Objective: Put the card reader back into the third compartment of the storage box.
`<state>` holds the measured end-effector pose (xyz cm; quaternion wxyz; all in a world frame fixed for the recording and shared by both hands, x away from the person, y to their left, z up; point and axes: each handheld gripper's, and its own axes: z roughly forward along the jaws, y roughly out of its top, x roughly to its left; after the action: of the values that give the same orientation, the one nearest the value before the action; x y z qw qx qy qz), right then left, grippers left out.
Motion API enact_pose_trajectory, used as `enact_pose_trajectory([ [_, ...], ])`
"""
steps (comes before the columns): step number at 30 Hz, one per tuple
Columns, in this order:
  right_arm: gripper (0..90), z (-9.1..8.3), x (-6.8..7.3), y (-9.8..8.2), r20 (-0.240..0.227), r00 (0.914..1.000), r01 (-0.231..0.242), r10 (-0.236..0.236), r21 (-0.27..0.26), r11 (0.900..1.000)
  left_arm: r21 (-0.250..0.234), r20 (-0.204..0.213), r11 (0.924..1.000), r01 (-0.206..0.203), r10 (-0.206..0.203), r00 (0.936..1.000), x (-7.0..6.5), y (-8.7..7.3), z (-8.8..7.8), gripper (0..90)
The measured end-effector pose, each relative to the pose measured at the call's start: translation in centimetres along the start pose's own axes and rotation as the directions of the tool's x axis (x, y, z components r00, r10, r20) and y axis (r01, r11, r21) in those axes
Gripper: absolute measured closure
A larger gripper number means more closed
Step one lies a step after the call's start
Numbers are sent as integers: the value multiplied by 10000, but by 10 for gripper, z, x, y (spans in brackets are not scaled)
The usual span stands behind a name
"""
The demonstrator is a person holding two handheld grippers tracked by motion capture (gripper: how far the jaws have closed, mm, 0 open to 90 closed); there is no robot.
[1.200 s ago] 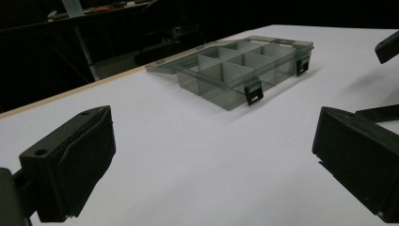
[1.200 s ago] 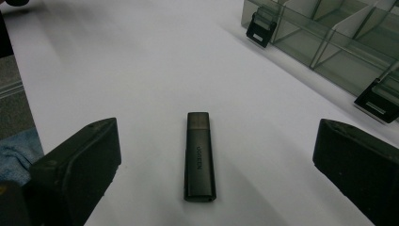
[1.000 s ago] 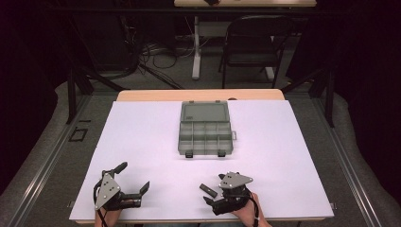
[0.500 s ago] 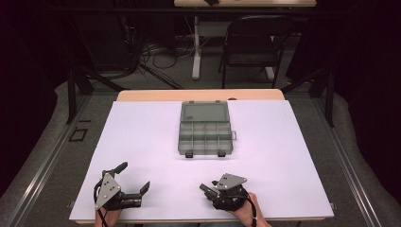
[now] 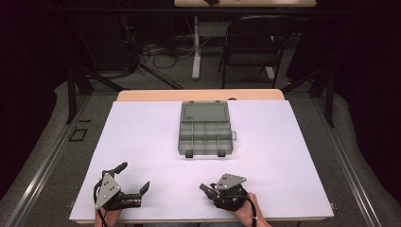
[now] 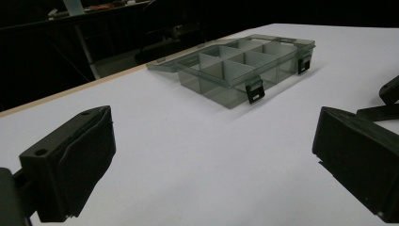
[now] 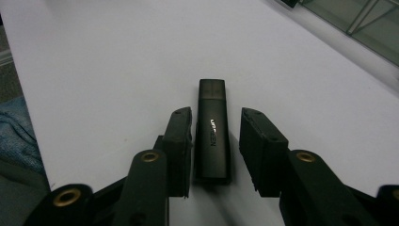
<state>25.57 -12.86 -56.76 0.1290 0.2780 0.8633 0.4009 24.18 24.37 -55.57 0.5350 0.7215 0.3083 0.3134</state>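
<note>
A black USB stick (image 7: 212, 136) lies flat on the white table between the jaws of my right gripper (image 7: 216, 117). The left jaw sits close against its side and a small gap shows at the right jaw, so the gripper is open around it. In the high view my right gripper (image 5: 205, 188) rests near the table's front edge, right of centre. My left gripper (image 5: 135, 176) is at the front left, jaws spread wide with nothing between them (image 6: 211, 155). A grey translucent organizer box (image 5: 205, 132) sits at mid-table, its lid open and lying flat toward the back.
The box (image 6: 244, 66) has several empty compartments and two black latches on its near side. The white sheet (image 5: 142, 137) covers the table to its wooden back edge. A chair (image 5: 253, 42) and cables stand beyond the table.
The right gripper has shifted slightly and its jaws look narrower than a second ago. The left gripper and the box have stayed in place.
</note>
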Motion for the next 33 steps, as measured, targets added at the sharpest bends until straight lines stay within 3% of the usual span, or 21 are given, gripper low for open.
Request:
enact_pose_trajectory([
  [6, 724, 0, 0, 0, -143, 9999, 30, -30, -25, 10000, 18, -10, 10000, -10, 10, 10000, 0, 0, 0, 1],
  [33, 734, -8, 2, 3, 0, 9996, 272, -272, -459, 9986, -34, -60, 10000, 31, -31, 10000, 1, 0, -1, 1],
])
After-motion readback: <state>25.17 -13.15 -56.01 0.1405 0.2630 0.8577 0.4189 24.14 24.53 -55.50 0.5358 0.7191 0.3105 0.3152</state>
